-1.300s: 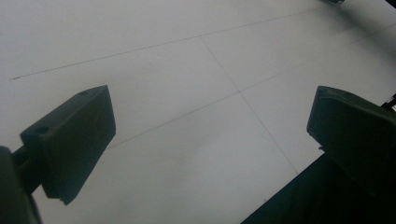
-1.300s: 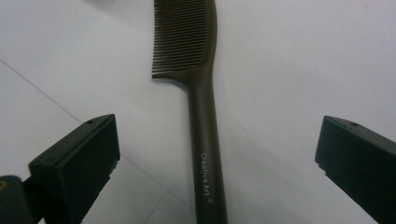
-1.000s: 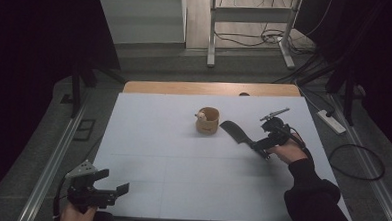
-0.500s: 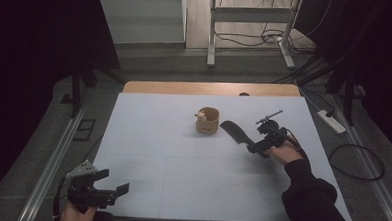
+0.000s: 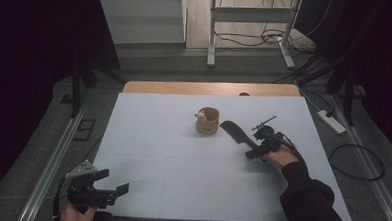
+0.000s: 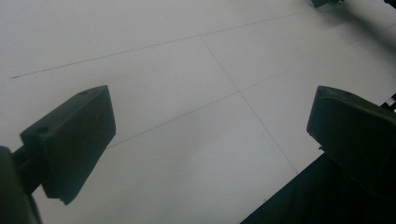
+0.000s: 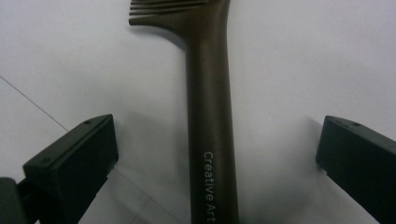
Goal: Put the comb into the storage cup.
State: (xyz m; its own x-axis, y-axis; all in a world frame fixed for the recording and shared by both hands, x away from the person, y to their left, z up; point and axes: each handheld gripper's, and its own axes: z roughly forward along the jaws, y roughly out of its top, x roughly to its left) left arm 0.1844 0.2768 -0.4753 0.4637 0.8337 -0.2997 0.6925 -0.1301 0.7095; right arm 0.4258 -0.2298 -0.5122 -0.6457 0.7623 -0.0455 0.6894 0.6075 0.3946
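We had our right tongs [image 7: 217, 154] spread wide astride the comb's [image 7: 210, 116] handle, flat on the table [image 5: 182, 155] at four o'clock from the cup [image 5: 207, 120]; next, clench. Left tongs [image 5: 112, 183] idled, released.

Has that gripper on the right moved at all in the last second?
Yes, slightly. The right gripper has slid toward the person's edge of the table, away from the wooden cup, along the comb handle.

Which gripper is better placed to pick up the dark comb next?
Right. The right gripper is open with the comb handle lying between its fingers, apart from both. The left gripper hangs open at the table near edge, far from the comb.
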